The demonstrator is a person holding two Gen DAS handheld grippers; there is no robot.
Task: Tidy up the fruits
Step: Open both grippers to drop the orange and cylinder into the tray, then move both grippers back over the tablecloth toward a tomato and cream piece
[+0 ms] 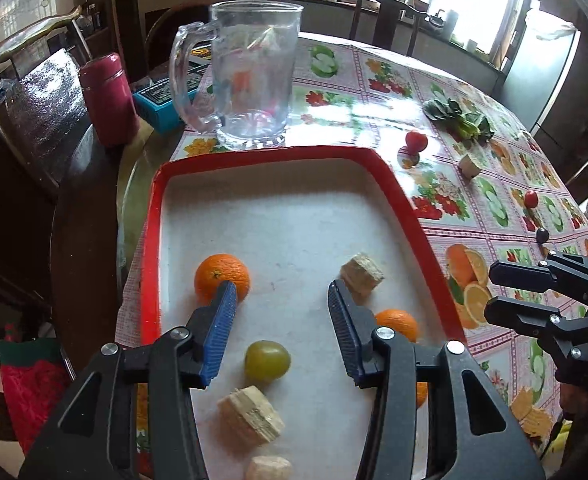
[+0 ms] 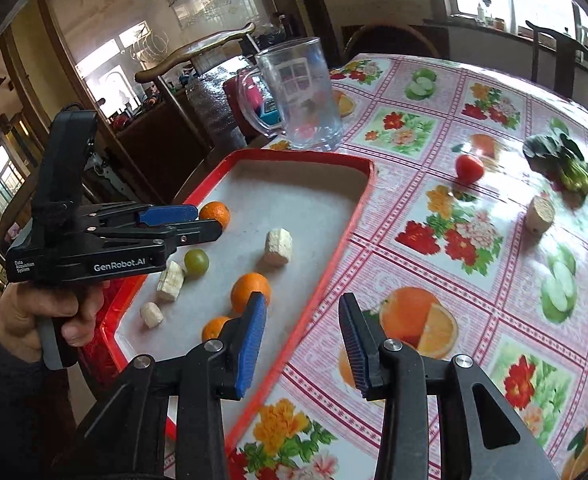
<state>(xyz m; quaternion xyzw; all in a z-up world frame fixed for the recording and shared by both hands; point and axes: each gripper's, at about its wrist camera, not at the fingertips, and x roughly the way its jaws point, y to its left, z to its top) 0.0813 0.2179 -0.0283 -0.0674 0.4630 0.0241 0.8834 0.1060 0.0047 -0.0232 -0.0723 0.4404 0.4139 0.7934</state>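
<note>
two black handheld grippers with blue ribbed pads hang over the table, both with jaws spread and holding nothing. the left gripper (image 1: pixel 282 300) hovers above the red-rimmed white tray (image 1: pixel 152 240), a round green grape (image 1: pixel 267 361) just below its pads, a small orange mandarin (image 1: pixel 222 278) at ten o'clock and a pale cut banana chunk (image 1: pixel 361 274) at one o'clock. the right gripper (image 2: pixel 302 320) straddles the tray's right rim. further off on the floral plastic tablecloth (image 2: pixel 474 240), a small red tomato (image 2: pixel 469 168) lies at one o'clock, well apart. round fruit may roll if nudged, and the clear glass mug (image 1: pixel 254 80) stands just beyond the tray.
</note>
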